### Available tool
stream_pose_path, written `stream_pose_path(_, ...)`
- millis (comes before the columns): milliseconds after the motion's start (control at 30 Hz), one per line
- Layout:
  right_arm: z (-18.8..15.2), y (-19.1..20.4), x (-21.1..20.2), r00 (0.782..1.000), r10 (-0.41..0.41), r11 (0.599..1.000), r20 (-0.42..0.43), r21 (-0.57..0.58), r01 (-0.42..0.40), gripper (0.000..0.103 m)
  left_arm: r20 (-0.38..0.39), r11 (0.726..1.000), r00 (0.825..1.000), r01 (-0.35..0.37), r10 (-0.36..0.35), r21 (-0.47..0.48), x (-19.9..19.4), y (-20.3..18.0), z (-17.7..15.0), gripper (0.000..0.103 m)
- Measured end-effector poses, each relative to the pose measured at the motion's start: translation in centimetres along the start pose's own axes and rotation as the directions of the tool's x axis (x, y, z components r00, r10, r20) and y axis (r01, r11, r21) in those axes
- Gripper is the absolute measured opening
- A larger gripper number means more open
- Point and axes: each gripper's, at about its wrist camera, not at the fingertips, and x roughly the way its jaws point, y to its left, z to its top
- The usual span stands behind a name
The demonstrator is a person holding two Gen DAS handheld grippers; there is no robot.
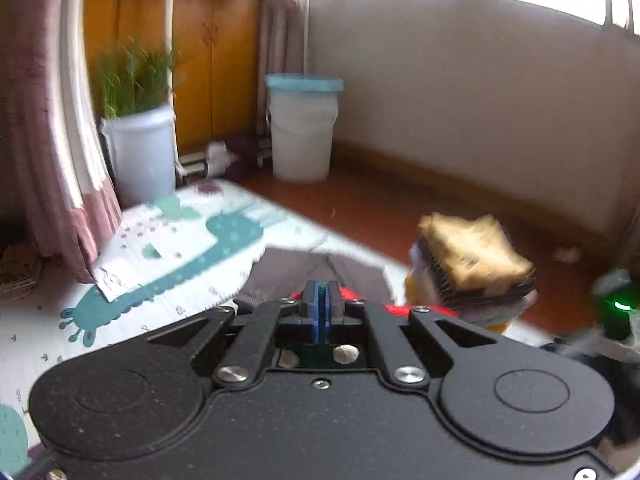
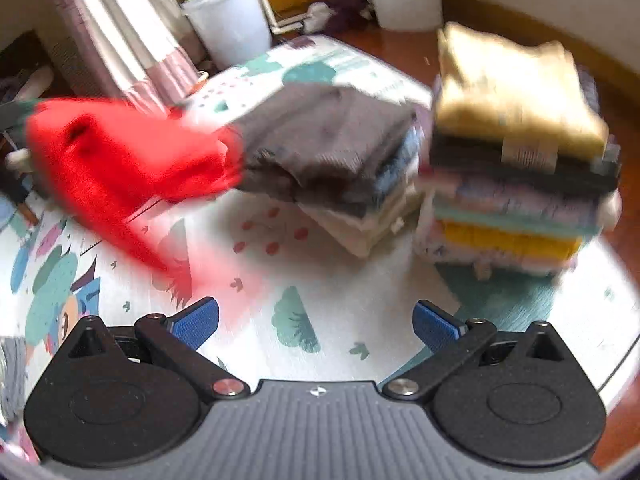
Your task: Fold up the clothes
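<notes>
My left gripper (image 1: pixel 321 294) is shut on a red garment (image 1: pixel 400 310), whose edge shows just beyond the fingers. In the right wrist view the red garment (image 2: pixel 116 164) hangs blurred in the air at the left, above the patterned play mat (image 2: pixel 280 280). My right gripper (image 2: pixel 316 322) is open and empty over the mat. A short pile of folded clothes topped by a grey piece (image 2: pixel 328 144) lies on the mat. A taller pile topped by a yellow piece (image 2: pixel 516 92) stands to its right, and also shows in the left wrist view (image 1: pixel 472 256).
A white planter with green grass (image 1: pixel 140 148) and a white bucket with a blue rim (image 1: pixel 302 128) stand beyond the mat by a wooden cabinet (image 1: pixel 200 64). A pink curtain (image 1: pixel 52 160) hangs at the left. Brown floor (image 1: pixel 380 208) borders the mat.
</notes>
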Motion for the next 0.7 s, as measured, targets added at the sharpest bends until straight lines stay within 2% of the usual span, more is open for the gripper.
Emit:
stream_pose_path(33, 0.7, 0.7, -1.2, 1.0, 0.004, 1.0, 0.009, -0.019, -0.004, 0.103, -0.024, 0.998, 0.999, -0.04, 0.041, 0.039, -1.6, 0.3, -0.4, 0.0)
stream_pose_path(100, 2.1, 2.9, -4.1, 0.999, 0.012, 0.997, 0.034, -0.076, -0.009, 0.103, -0.005, 0.998, 0.998, -0.067, 0.067, 0.008, -5.7, 1.5, -0.7, 0.0)
stream_pose_path(133, 2.8, 4.0, -5.6, 0.999, 0.017, 0.994, 0.048, -0.108, -0.012, 0.103, 0.003, 0.997, 0.998, -0.07, 0.07, 0.023, -7.6, 1.8, -1.1, 0.0)
stream_pose_path(200, 3.8, 6.8, -8.5, 0.997, 0.034, 0.984, 0.066, -0.177, -0.022, 0.103, -0.06, 0.98, 0.987, -0.139, 0.149, 0.14, -9.6, 1.5, -2.6, 0.0)
stream_pose_path(233, 4.1, 8.4, -10.0, 0.996, 0.043, 0.976, 0.072, -0.217, -0.026, 0.103, -0.07, 0.98, 0.984, -0.153, 0.162, 0.125, -11.3, 2.2, -3.1, 0.0)
stream_pose_path(267, 4.3, 10.2, -11.5, 0.996, 0.051, 0.964, 0.079, -0.263, -0.029, 0.103, -0.045, 0.983, 0.984, -0.167, 0.171, 0.081, -13.8, 2.9, -3.3, 0.0)
stream_pose_path(333, 4.5, 13.5, -14.2, 0.994, 0.072, 0.942, 0.086, -0.334, -0.04, 0.103, -0.014, 0.978, 0.981, -0.193, 0.194, 0.08, -17.6, 3.4, -4.5, 0.0)
stream_pose_path(400, 4.3, 16.4, -16.2, 0.992, 0.099, 0.924, 0.078, -0.376, -0.063, 0.103, -0.064, 0.959, 0.965, -0.241, 0.253, 0.145, -19.1, 3.5, -6.7, 0.0)
stream_pose_path(500, 3.4, 20.3, -17.7, 0.99, 0.133, 0.914, 0.051, -0.394, -0.103, 0.103, -0.072, 0.967, 0.965, -0.248, 0.252, 0.056, -21.5, 4.5, -9.3, 0.0)
stream_pose_path(600, 1.5, 22.7, -16.6, 0.985, 0.174, 0.913, 0.016, -0.378, -0.155, 0.103, -0.094, 0.962, 0.961, -0.249, 0.259, 0.11, -21.9, 4.3, -10.8, 0.0)
stream_pose_path(667, 0.1, 23.5, -14.8, 0.984, 0.172, 0.913, -0.037, -0.37, -0.174, 0.103, -0.173, 0.966, 0.952, -0.236, 0.252, 0.108, -20.8, 5.1, -13.0, 0.0)
stream_pose_path(700, -0.5, 23.8, -13.8, 0.983, 0.168, 0.914, -0.07, -0.362, -0.182, 0.103, -0.232, 0.967, 0.941, -0.224, 0.248, 0.125, -19.7, 5.2, -14.6, 0.001)
